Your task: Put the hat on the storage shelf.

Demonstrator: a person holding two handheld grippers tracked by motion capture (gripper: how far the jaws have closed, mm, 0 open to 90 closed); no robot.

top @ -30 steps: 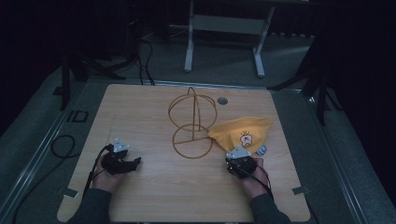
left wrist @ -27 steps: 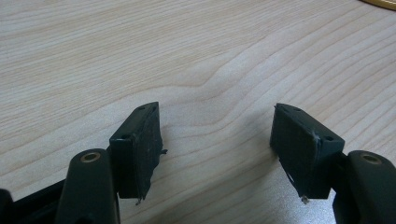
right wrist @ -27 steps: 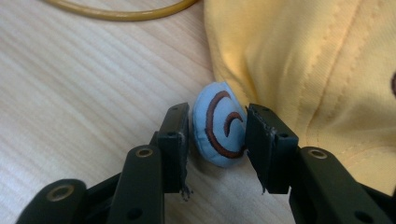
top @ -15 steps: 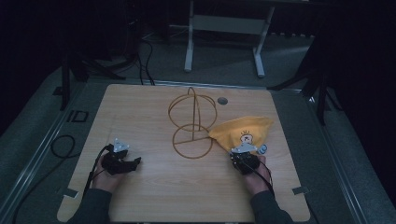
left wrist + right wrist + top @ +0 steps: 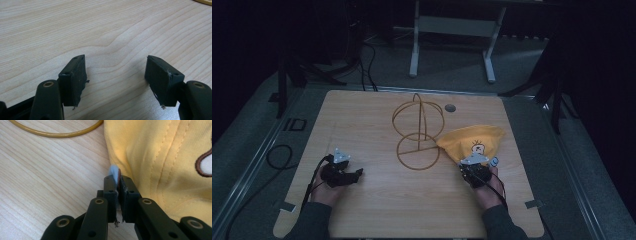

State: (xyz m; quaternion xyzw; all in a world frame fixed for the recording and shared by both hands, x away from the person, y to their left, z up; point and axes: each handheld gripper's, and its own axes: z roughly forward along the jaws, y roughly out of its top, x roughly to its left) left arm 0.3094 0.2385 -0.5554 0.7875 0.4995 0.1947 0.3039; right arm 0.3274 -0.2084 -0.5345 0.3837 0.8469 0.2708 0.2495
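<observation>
A yellow cap [image 5: 474, 140] with a cartoon figure stitched on it lies at the right of the wooden table [image 5: 377, 210]. My right gripper [image 5: 473, 169] sits at its near edge. In the right gripper view the jaws [image 5: 118, 178] are shut on a thin light-blue and brown edge piece [image 5: 113, 170] of the cap [image 5: 155, 155]. My left gripper [image 5: 354, 175] rests low over the table at the left, pointing right. Its jaws [image 5: 116, 71] stand open over bare wood with nothing between them.
A gold wire stand [image 5: 418, 132], an upright hoop on a flat ring base, stands mid-table just left of the cap; its base ring [image 5: 57, 133] lies close to the right gripper. A small round grommet [image 5: 450, 107] sits near the far edge. Cables trail from both grippers.
My right hand has shifted slightly right and toward the cap's near edge. The left hand and the wire stand have stayed where they were.
</observation>
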